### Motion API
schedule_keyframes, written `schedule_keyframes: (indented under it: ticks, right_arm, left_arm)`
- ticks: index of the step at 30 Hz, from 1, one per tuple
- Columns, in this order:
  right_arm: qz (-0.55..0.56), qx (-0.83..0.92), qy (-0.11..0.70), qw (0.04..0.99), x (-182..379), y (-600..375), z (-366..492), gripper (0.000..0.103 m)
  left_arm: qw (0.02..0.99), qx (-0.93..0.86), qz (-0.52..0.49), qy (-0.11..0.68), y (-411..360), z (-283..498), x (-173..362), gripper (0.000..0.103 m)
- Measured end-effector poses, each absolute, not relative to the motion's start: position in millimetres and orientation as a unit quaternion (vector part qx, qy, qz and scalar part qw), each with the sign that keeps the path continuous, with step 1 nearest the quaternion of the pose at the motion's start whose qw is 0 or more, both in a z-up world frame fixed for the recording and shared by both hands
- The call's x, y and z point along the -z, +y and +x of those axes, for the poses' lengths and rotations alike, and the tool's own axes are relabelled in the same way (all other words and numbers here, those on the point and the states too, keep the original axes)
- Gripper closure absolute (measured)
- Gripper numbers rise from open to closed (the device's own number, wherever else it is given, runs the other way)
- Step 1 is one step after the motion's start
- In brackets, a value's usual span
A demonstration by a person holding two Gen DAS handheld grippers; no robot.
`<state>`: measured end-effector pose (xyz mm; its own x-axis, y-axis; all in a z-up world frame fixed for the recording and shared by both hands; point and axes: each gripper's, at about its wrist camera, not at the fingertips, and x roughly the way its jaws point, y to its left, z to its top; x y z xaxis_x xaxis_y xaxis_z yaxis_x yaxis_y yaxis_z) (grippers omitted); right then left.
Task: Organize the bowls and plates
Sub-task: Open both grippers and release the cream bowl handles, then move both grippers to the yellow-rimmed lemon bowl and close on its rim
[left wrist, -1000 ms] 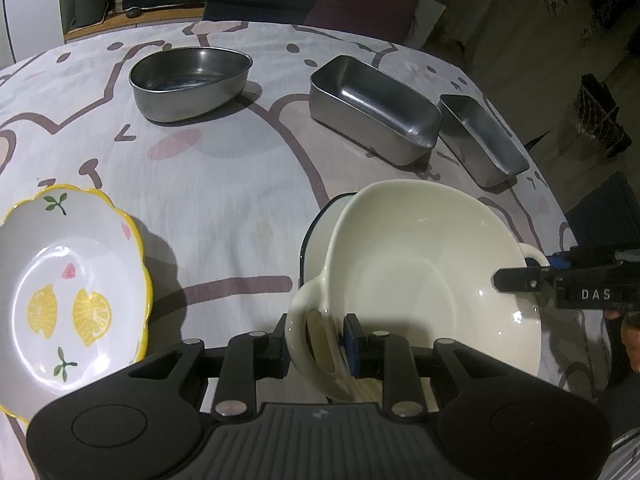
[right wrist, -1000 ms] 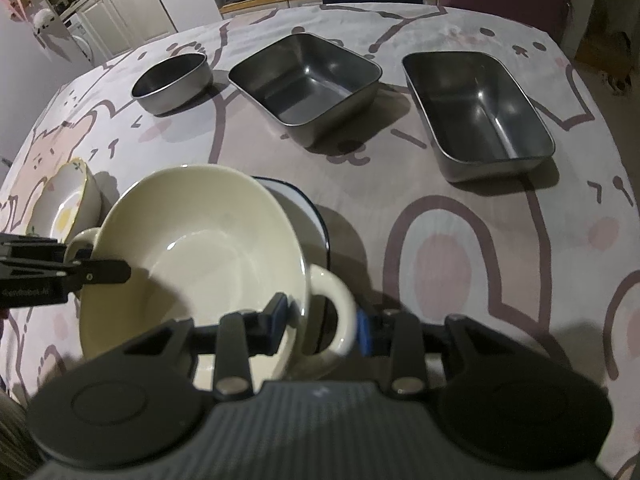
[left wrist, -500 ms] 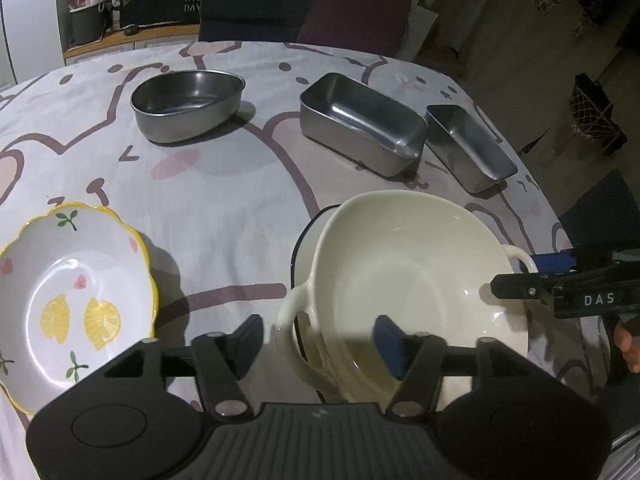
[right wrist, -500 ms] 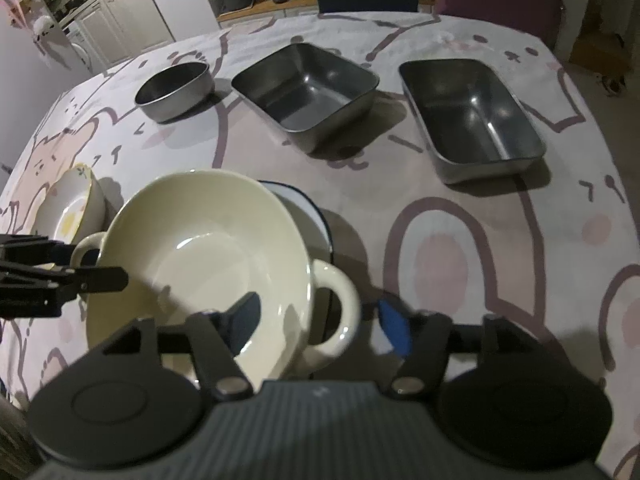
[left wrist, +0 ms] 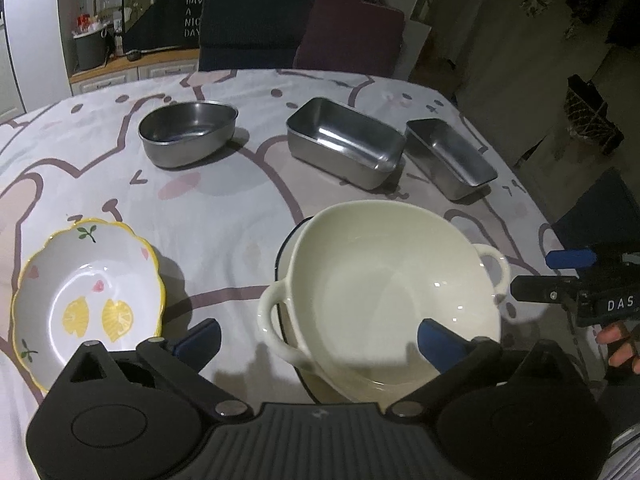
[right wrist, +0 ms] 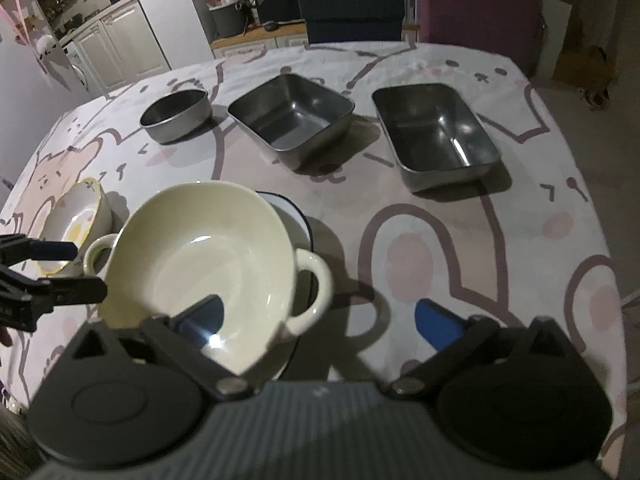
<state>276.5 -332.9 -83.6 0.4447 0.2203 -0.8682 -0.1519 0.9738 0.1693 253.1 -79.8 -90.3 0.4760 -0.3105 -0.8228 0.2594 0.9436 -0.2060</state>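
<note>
A cream two-handled bowl [left wrist: 392, 292] [right wrist: 200, 264] rests in a white plate with a dark blue rim [left wrist: 286, 240] [right wrist: 288, 208] on the patterned tablecloth. My left gripper [left wrist: 318, 338] hovers over the bowl's near-left handle [left wrist: 276, 320], jaws opening wide, pads clear of it. My right gripper [right wrist: 320, 318] hovers the same way over the other handle [right wrist: 316, 284], jaws opening, touching nothing. Each gripper shows at the edge of the other's view: the right gripper [left wrist: 540, 274], the left gripper [right wrist: 76, 270].
A lemon-patterned bowl with a yellow scalloped rim [left wrist: 88, 296] [right wrist: 76, 216] sits left of the plate. Further back stand a round steel bowl [left wrist: 186, 132] [right wrist: 176, 118] and two steel pans [left wrist: 344, 140] [left wrist: 450, 156]. Chairs [left wrist: 348, 36] line the far edge.
Both grippers let go of the bowl's handles and spread their jaws wide. Both drew back and up a little. The cream bowl stays on the plate.
</note>
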Motion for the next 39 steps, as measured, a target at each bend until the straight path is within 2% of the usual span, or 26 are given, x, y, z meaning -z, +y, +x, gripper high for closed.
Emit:
schedule_keyframes:
  ticks: [13,22,31,39]
  right_arm:
    - [0.043,-0.096,0.441,0.891,40.2,-362.3,229.9,0.0]
    - [0.027,-0.128,0.395,0.909,11.9,-359.5,233.1,0.0]
    - [0.012,-0.191,0.368,0.91,-4.8,-310.1,265.6,0.0]
    - [0.0,-0.243,0.357,0.902,-10.1,-236.9,300.5,0.0]
  left_arm:
    - [0.893,0.147,-0.038,0.424,-95.6,221.6,38.1,0.0]
    - [0.915,0.076,-0.055,0.392,-88.7,200.3,13.7,0.0]
    - [0.923,0.004,-0.082,0.376,-34.3,190.8,5.6,0.0]
    - [0.919,-0.042,-0.118,0.373,38.3,200.0,20.8,0.0]
